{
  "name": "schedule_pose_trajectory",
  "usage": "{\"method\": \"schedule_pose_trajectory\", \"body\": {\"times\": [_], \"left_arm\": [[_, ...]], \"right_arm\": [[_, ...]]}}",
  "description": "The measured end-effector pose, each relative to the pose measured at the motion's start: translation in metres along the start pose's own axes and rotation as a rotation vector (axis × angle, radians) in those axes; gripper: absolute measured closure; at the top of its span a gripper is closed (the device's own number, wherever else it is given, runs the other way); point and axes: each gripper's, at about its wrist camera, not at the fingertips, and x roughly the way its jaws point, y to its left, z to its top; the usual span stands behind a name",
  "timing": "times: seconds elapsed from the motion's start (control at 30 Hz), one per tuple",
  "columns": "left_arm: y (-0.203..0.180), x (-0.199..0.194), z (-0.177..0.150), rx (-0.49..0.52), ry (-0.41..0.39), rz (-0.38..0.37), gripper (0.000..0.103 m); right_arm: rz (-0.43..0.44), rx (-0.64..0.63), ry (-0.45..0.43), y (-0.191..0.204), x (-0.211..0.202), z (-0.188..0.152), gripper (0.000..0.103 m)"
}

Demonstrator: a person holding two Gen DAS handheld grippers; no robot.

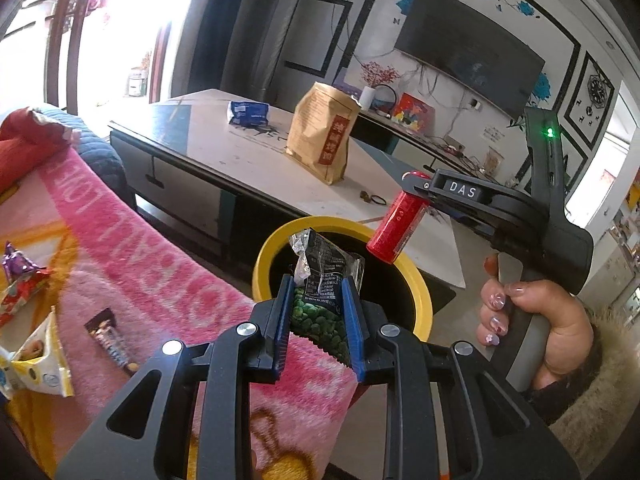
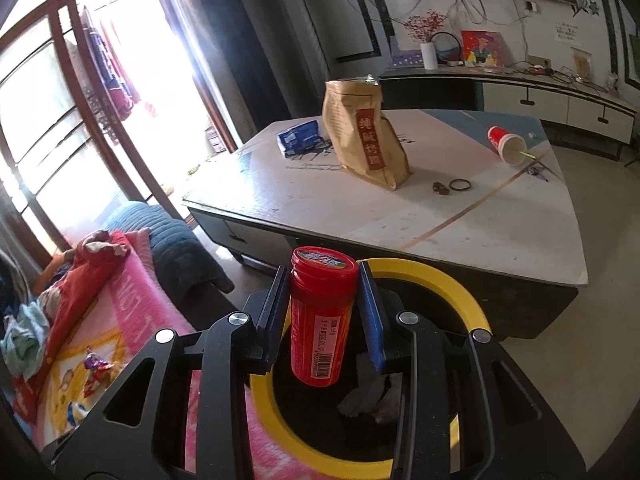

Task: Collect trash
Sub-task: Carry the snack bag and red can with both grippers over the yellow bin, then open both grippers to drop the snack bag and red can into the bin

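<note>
My left gripper [image 1: 316, 300] is shut on a green pea snack packet [image 1: 322, 296] and holds it at the near rim of the yellow-rimmed black bin [image 1: 276, 240]. My right gripper [image 2: 325, 300] is shut on a red plastic bottle [image 2: 322, 320] and holds it above the bin's opening [image 2: 472, 304]; the bottle also shows in the left wrist view [image 1: 396, 220], over the bin's far rim. Crumpled trash [image 2: 372, 396] lies inside the bin.
Wrappers [image 1: 112, 340] and a yellow packet [image 1: 40, 360] lie on the pink blanket [image 1: 160, 280] at the left. The coffee table [image 2: 360, 216] behind the bin holds a brown paper bag [image 2: 366, 136], a blue packet [image 2: 300, 136] and a tipped red cup [image 2: 506, 144].
</note>
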Motion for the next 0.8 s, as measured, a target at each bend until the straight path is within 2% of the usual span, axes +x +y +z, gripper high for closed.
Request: {"method": "schedule_pose_trajectory", "body": {"times": [0.8], "left_arm": [[-0.018,0.060,-0.002,0.050,0.065,-0.016,0.080]], "right_arm": [[-0.065,0.053,0.047,-0.033,0.021,-0.001,0.076]]}}
